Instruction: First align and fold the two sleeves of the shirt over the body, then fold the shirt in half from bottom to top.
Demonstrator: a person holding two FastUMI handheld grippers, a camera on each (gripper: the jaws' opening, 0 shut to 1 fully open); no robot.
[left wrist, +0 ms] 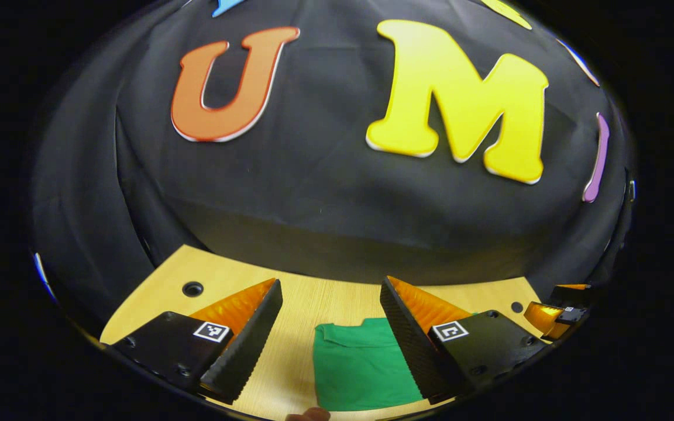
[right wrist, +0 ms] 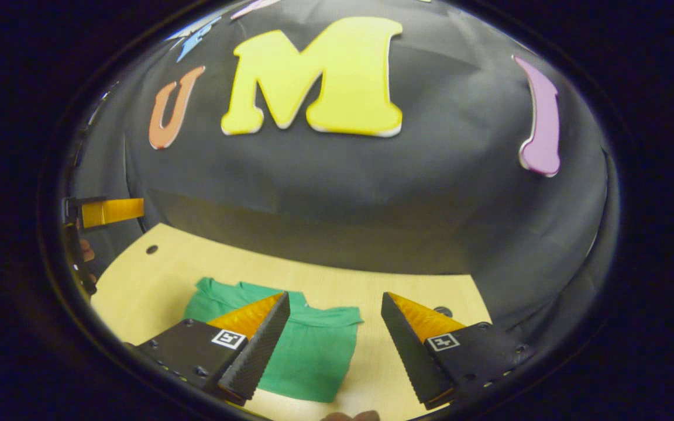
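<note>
A green shirt (left wrist: 360, 365) lies flat on the wooden table (left wrist: 313, 298), folded into a compact rectangle with its collar toward the back wall. My left gripper (left wrist: 331, 339) hangs above it, open, with nothing between its fingers. In the right gripper view the same shirt (right wrist: 308, 351) lies low and left of centre, its collar edge at the far side. My right gripper (right wrist: 334, 351) is open above the shirt's right edge and holds nothing. The right gripper (left wrist: 556, 316) also shows at the far right of the left gripper view, the left gripper (right wrist: 106, 211) at the far left of the right one.
The black cloth wall rises right behind the table's far edge. Small round holes (left wrist: 192, 288) sit near the table's back corners (right wrist: 151, 249). A fingertip (left wrist: 308, 414) peeks in at the bottom edge. Bare wood (right wrist: 372, 362) runs to the right of the shirt.
</note>
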